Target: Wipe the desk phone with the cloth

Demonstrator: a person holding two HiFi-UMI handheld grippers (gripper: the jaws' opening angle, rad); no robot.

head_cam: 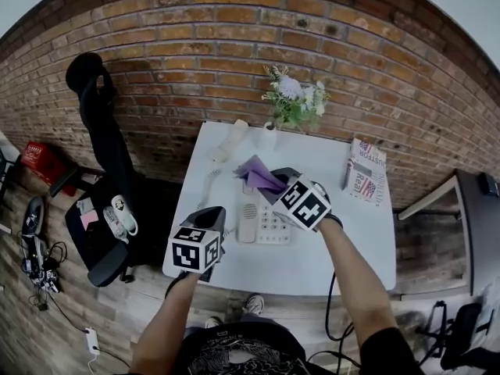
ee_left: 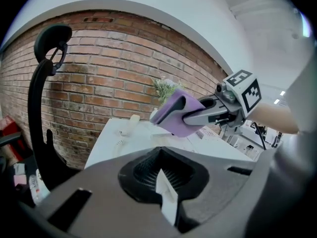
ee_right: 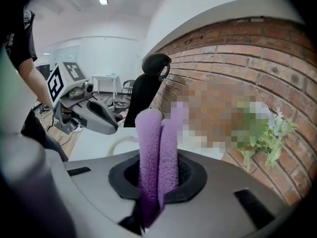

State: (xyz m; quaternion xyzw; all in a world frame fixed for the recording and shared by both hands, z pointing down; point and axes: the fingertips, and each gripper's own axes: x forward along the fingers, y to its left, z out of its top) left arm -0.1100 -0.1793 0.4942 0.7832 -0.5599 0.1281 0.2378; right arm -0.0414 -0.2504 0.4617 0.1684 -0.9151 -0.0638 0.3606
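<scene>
Right gripper [head_cam: 273, 183] fingers clenched on purple cloth [head_cam: 257, 173] over desk phone [head_cam: 269, 223]; left gripper [head_cam: 212, 213] fingers closed, empty, near worktop [head_cam: 332, 258] edge.

In the head view, the cloth [head_cam: 258, 175] and the right gripper [head_cam: 276, 186] hide the desk phone [head_cam: 264, 225] at its 12 and 2 o'clock parts, some keys included. Print on the magazine [head_cam: 364, 172], at the surface's [head_cam: 336, 256] 2 o'clock corner, is too small to read. The bottom edge cuts off the person's torso [head_cam: 234, 354].
</scene>
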